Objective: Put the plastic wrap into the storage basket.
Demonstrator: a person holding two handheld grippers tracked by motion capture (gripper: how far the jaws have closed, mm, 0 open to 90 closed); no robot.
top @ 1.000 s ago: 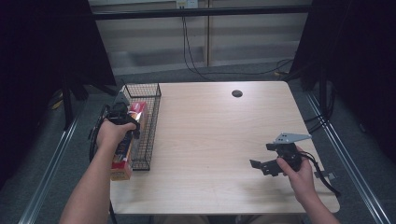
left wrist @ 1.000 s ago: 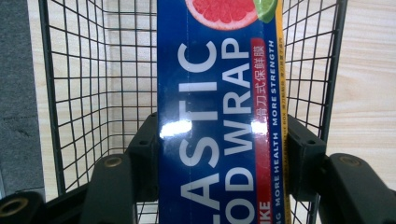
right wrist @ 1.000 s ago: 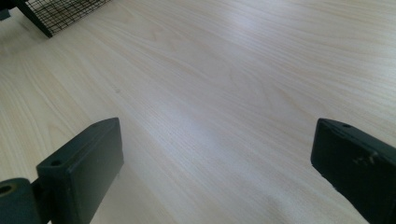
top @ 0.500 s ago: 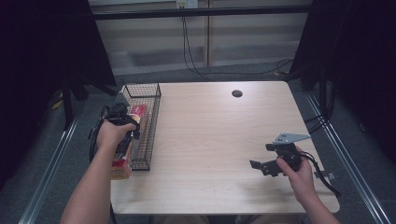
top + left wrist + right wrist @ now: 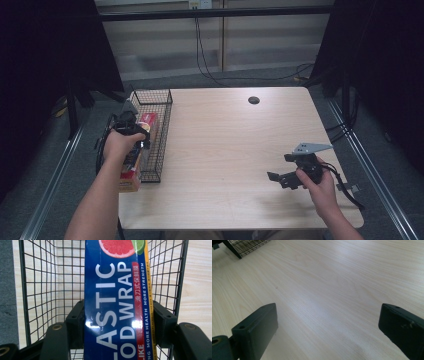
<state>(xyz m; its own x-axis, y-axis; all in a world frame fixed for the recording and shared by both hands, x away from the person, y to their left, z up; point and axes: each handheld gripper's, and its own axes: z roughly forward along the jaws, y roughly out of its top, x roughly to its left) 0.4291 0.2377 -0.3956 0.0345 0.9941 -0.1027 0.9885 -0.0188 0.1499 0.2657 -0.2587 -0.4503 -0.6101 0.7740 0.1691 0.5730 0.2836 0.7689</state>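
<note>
A long blue plastic wrap box (image 5: 117, 290) lies along the black wire basket (image 5: 40, 290), between the jaws of my left gripper (image 5: 118, 308). Both pads sit against the box's sides, and the jaws have just been opening a little. From above, my left gripper (image 5: 127, 127) hovers over the basket (image 5: 162, 130) at the table's left edge. The box's red far end (image 5: 149, 121) lies inside it, and the near end (image 5: 129, 181) shows below my hand. My right gripper (image 5: 281, 167) rests open near the front right, with bare tabletop between its jaws (image 5: 327, 322).
The wooden table (image 5: 225, 150) has a small black round cap (image 5: 254, 100) near its far edge. A corner of the basket (image 5: 247, 247) shows far off in the right gripper view. Dark curtains and cables surround the table.
</note>
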